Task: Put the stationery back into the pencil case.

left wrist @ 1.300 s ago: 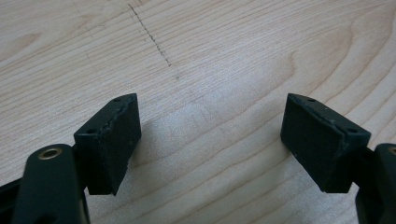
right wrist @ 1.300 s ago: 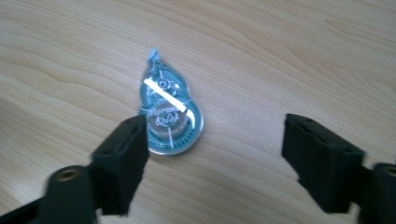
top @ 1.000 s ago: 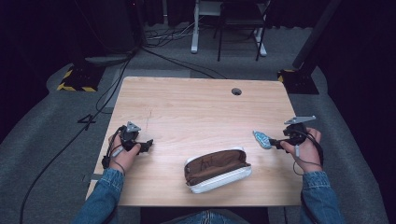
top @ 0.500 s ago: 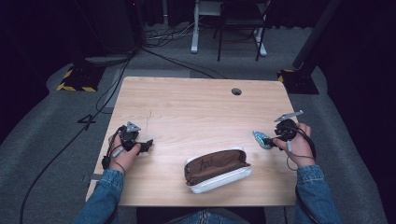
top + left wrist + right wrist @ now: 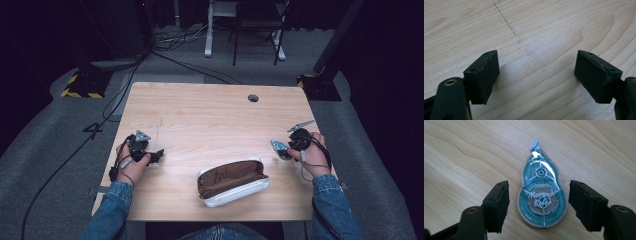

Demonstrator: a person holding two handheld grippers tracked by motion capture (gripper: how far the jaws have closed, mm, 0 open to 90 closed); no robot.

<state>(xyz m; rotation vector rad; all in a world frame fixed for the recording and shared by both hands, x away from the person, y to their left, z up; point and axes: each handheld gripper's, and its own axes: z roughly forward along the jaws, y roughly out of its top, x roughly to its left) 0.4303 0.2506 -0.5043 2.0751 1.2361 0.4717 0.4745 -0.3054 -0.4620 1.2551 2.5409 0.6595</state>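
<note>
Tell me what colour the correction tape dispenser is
Teal under a clear shell, with white lettering, seen best in the right gripper view: correction tape dispenser.

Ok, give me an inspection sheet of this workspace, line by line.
Surface: wooden table, cable hole near the far edge.
Job's things: teal correction tape lying flat; open brown pencil case near the front edge.
Clutter: nothing seen.
Grippers: right claw straddles the correction tape, jaws just closing, pads not touching it; left claw open over bare wood.
Cables: several on the floor beyond the table.
Surroundings: dark room, grey carpet, desk legs behind, yellow-black striped base.
</note>
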